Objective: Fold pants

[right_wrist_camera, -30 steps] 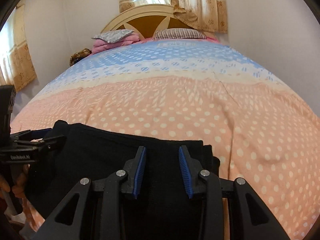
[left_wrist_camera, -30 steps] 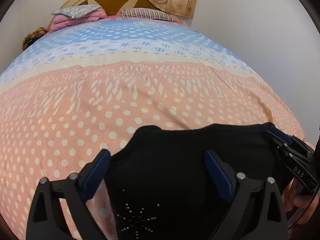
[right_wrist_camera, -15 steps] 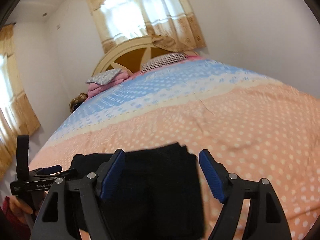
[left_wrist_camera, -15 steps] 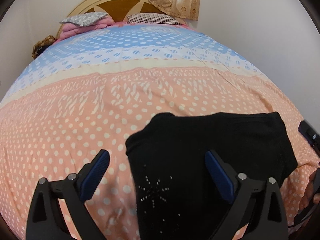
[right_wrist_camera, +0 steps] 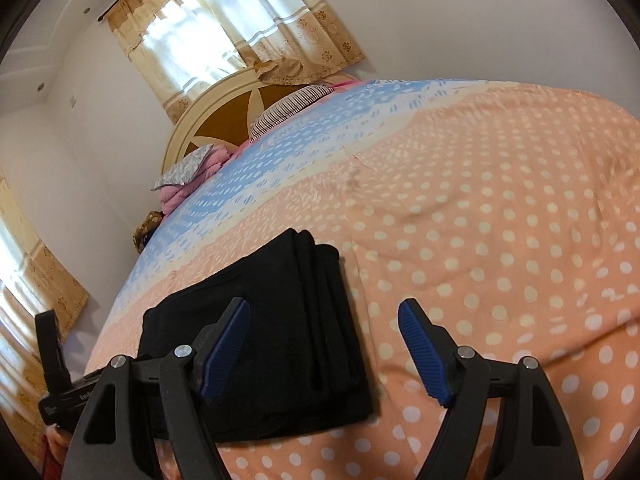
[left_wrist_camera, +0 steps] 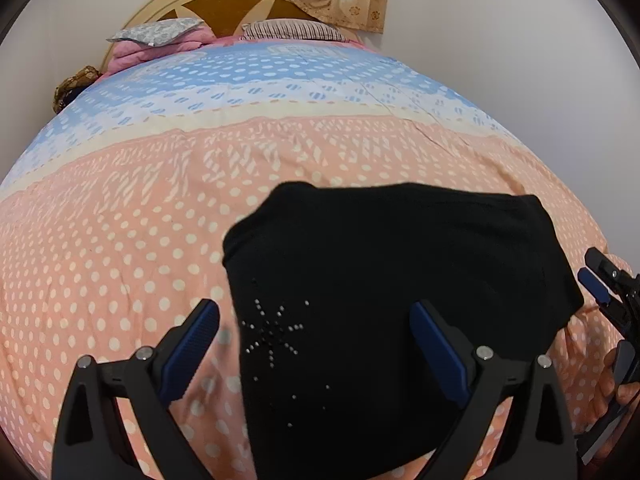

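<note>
The black pants [left_wrist_camera: 380, 272] lie folded into a compact stack on the pink dotted bedspread [left_wrist_camera: 120, 220], with a rhinestone star on the near part. My left gripper [left_wrist_camera: 316, 344] is open and empty, hovering just above the pants' near edge. In the right wrist view the folded pants [right_wrist_camera: 280, 320] show stacked layers at their right edge. My right gripper [right_wrist_camera: 324, 348] is open and empty, tilted, above the stack's right edge. The right gripper also shows at the right edge of the left wrist view [left_wrist_camera: 608, 300].
The bed runs back to pillows [left_wrist_camera: 292, 31], a folded pink blanket [left_wrist_camera: 152, 46] and a round headboard [left_wrist_camera: 224, 4] under a curtained window [right_wrist_camera: 224, 36]. White walls stand to the right and left. The bedspread [right_wrist_camera: 500, 220] spreads wide to the right of the pants.
Both grippers have pulled back from the pants. The right gripper opened, let go of the stack, lifted and tilted. The left gripper stayed open and rose slightly.
</note>
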Available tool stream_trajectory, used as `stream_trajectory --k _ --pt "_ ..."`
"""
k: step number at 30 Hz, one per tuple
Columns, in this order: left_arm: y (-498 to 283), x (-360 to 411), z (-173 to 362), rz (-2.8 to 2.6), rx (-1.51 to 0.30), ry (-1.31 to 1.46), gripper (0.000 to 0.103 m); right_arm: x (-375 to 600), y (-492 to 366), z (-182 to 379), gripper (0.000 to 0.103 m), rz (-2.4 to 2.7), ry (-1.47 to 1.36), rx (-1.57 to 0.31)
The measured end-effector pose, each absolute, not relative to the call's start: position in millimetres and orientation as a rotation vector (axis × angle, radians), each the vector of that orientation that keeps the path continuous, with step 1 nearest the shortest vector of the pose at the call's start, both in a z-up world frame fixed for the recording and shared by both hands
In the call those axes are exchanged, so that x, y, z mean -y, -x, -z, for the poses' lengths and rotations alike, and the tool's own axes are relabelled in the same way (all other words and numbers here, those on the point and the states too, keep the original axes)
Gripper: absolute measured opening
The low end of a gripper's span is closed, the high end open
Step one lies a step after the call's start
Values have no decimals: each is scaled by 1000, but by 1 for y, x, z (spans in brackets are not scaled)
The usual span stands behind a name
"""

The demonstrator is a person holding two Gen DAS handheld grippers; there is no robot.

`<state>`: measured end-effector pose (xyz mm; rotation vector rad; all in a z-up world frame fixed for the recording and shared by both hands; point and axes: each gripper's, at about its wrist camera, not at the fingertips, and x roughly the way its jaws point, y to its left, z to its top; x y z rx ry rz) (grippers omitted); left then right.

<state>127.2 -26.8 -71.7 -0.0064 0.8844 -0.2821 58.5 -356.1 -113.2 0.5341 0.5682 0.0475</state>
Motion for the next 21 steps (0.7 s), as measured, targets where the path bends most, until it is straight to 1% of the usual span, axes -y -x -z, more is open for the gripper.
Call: stream_trajectory --k 10,14,15,16,17,18,19,20,21 --pt "-106 13 63 325 -803 49 99 351 -43 110 78 -45 -487 -563" --pt "-108 -2 67 282 -813 68 99 358 -30 113 76 24 -486 -570" --pt "-109 -6 68 275 -816 80 99 360 -27 114 72 28 -494 -567" --pt "-109 -10 70 273 -819 87 99 363 -24 114 58 22 -507 -566" --pt "-108 -14 72 268 -824 94 99 364 -23 114 49 16 -509 -573" --pt "-107 -16 74 261 -828 96 99 363 -22 114 46 17 -502 -577" --pt "-105 -21 77 249 -834 95 98 360 -20 112 39 17 -484 -575" --pt "-104 -23 79 243 -837 96 98 354 -19 107 35 3 -455 -571" --pt "-103 -25 82 245 -844 101 97 349 -20 104 34 -15 -438 -571"
